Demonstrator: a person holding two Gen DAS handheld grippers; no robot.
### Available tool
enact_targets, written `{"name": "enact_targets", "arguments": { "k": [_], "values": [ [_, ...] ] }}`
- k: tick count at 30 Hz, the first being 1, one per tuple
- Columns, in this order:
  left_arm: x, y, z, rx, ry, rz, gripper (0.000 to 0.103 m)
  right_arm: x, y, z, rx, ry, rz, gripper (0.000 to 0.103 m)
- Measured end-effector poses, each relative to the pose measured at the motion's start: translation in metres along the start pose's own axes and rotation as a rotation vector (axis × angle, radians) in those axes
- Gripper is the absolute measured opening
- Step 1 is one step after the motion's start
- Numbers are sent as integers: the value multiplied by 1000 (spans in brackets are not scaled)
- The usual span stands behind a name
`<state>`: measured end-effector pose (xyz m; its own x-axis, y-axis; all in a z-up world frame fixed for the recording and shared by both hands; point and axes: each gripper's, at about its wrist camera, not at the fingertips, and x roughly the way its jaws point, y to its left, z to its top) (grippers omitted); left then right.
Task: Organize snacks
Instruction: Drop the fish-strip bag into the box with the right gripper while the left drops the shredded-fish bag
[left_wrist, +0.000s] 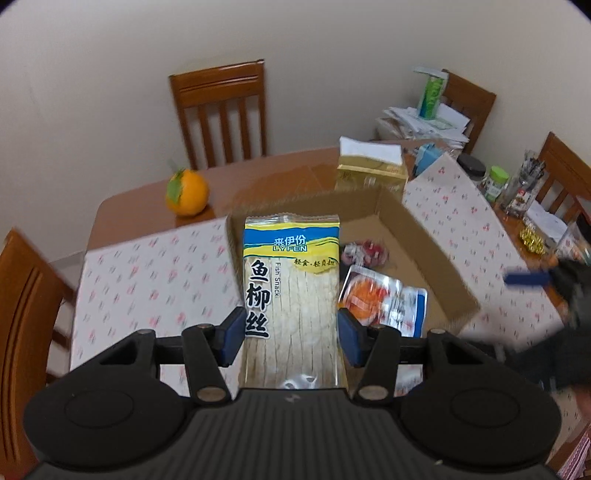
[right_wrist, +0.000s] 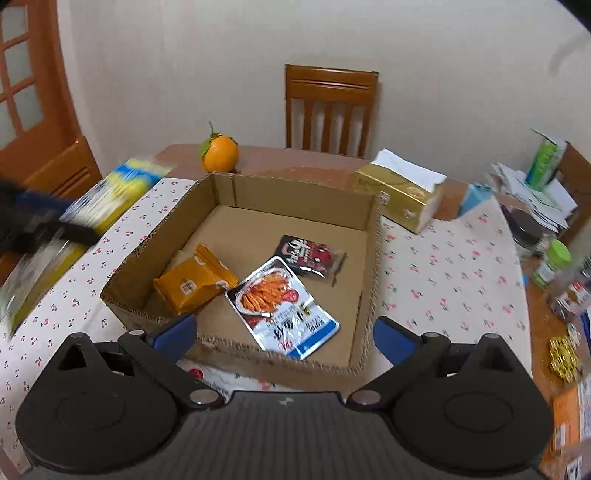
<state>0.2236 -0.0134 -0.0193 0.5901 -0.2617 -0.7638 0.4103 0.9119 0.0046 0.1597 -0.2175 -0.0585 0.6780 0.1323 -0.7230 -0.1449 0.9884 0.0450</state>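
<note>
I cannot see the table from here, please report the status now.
Left gripper shut on fish snack pack, at the cardboard box. Right gripper open, empty, over the box's near wall. Three packets inside. Nothing in the way.

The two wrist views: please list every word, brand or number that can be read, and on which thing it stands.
"来伊份", "LYFEN", "Fish Snack", "鱼柳丝": on the fish snack packet held in the left gripper.
"轻食·轻负担": same packet's yellow band, small and only roughly readable.
Silver-blue packet, dark red packet, orange packet in the cardboard box: print unreadable.
</note>
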Motion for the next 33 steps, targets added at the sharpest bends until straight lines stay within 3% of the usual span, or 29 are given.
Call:
{"name": "enact_targets", "arguments": {
  "k": [9,14,15,16,17,20,23,33],
  "values": [
    [69,-8,56,-1,-9,-53,52,-21,-3,-27,75,1,-62,103],
    [107,-12,68,-11,15,-34,54,-30,-12,-36,131,-1,-112,103],
    [112,-12,69,-22,21,-29,59,-32,-13,-37,138,-1,-121,103],
    [117,-11,69,-34,30,-28,76,-34,-14,-39,146,1,-130,103],
    [121,-10,69,-49,29,-25,83,-35,-15,-41,152,1,-138,103],
    [122,-8,65,-56,6,13,86,-38,-18,-45,165,6,-159,103],
    [114,-4,62,-68,9,-14,86,-40,-18,-48,168,8,-171,103],
    [50,3,31,-32,-72,46,92,-38,-10,-50,113,15,-157,103]
  ]
}}
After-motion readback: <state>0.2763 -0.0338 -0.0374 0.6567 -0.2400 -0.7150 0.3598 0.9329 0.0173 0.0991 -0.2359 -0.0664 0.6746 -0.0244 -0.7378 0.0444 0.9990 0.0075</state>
